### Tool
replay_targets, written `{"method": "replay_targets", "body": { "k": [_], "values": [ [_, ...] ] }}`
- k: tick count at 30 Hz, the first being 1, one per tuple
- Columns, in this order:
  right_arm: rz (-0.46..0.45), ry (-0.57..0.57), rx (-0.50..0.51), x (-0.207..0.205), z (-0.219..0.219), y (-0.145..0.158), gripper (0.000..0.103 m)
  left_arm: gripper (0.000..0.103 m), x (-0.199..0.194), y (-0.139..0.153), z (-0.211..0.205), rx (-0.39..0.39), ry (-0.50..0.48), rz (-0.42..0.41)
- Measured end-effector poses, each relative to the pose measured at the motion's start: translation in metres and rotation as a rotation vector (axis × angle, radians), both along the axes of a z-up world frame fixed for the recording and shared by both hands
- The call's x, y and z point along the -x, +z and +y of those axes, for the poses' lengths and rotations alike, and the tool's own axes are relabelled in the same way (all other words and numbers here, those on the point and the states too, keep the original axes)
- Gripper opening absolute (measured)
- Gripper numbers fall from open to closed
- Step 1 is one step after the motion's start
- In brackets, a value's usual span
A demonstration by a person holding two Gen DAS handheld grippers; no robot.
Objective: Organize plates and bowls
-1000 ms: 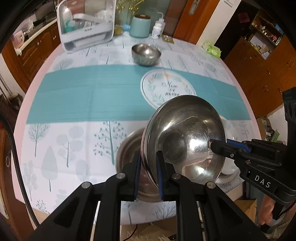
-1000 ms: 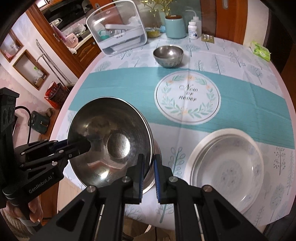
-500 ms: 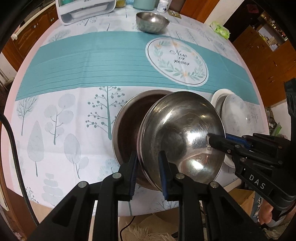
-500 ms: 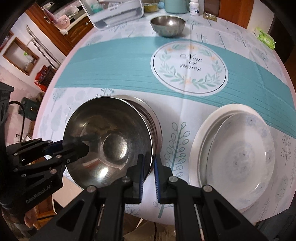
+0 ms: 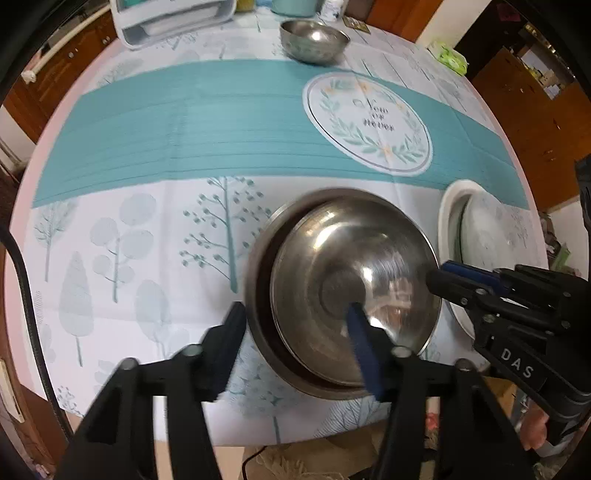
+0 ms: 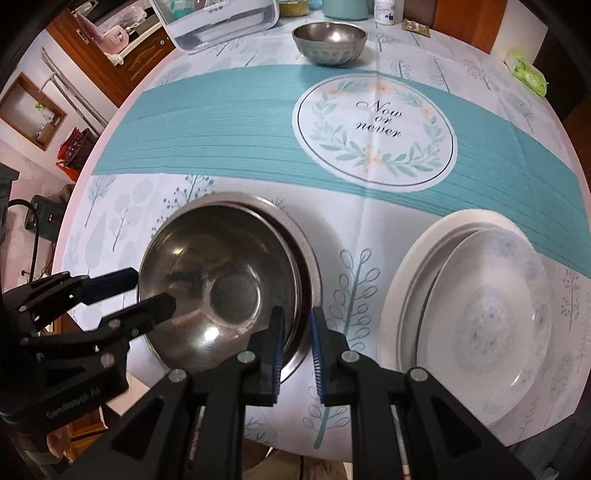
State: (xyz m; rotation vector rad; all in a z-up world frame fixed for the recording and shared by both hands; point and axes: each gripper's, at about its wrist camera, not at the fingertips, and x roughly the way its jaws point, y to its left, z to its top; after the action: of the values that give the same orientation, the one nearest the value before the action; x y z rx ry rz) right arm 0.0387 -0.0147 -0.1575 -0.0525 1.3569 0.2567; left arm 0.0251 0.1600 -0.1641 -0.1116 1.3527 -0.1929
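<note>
A steel bowl (image 5: 351, 258) (image 6: 207, 258) rests nested inside a larger steel bowl (image 5: 256, 288) (image 6: 308, 266) near the table's front edge. My left gripper (image 5: 295, 325) (image 6: 144, 291) straddles the nested bowl's rim. Its jaws are opening wide and its pads stand off the rim. My right gripper (image 6: 297, 325) (image 5: 448, 277) is at the opposite rim. Its jaws are opening slightly, with both bowls' rims in the narrow gap. A small steel bowl (image 5: 314, 40) (image 6: 328, 42) stands at the back. Stacked white plates (image 6: 480, 325) (image 5: 491, 236) lie to the right.
A white dish rack (image 5: 173, 18) (image 6: 221, 18) stands at the table's far left, with a teal canister (image 6: 345, 7) and a bottle beside it. A green packet (image 6: 526, 72) lies at the far right. A person's hand (image 5: 535, 428) holds the right gripper.
Both grippers came down with the bowl, which went from tilted in the air to nested in the larger bowl. The left jaws sprang wide apart; the right jaws parted a little.
</note>
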Motion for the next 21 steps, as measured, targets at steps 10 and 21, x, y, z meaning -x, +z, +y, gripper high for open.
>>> {"method": "replay_targets", "body": {
  "k": [10, 21],
  "values": [
    [0.007, 0.0, -0.017, 0.0, -0.003, 0.001, 0.015, 0.064, -0.003, 0.004, 0.006, -0.004, 0.019, -0.002],
    [-0.019, 0.031, -0.029, 0.01, -0.008, 0.012, 0.015, 0.072, 0.006, 0.024, -0.01, -0.039, 0.034, -0.04]
  ]
}}
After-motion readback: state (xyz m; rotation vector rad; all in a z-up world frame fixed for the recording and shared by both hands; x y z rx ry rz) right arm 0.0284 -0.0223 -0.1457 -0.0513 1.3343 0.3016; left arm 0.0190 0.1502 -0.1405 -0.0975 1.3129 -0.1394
